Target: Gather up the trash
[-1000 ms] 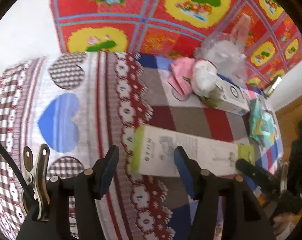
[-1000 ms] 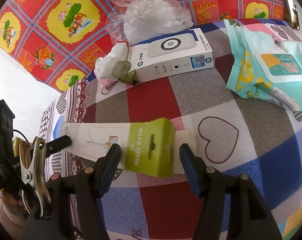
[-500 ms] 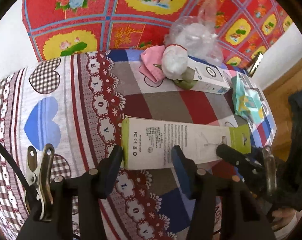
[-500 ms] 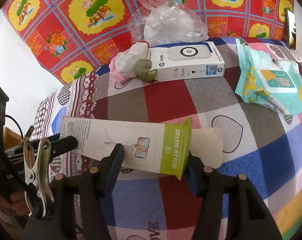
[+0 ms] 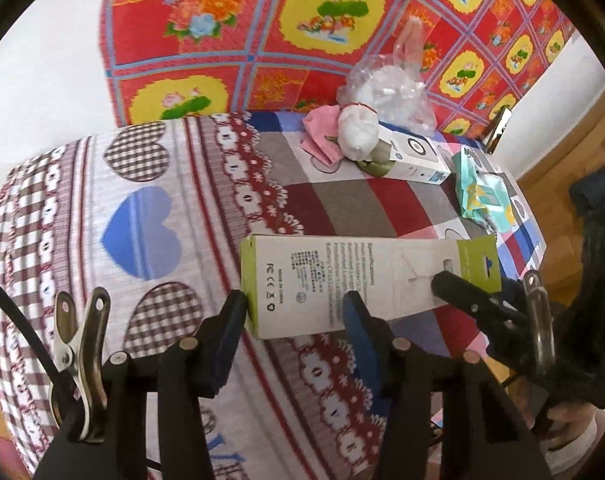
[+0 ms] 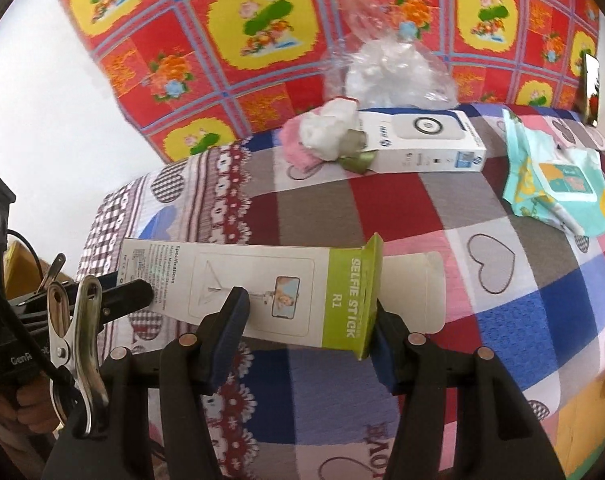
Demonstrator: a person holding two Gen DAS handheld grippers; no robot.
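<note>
The selfie stick box, long, light cardboard with an open end flap, sits at lower centre just above the bed; the left claw clamps one end, the right claw the green end. A clear plastic bag, upper centre, holds something white

Selfie stick box: lower edge hidden behind right hand-held gripper fingers. Small print illegible. Bed cut off at 6 o'clock; holding hand mostly out of frame.
</note>
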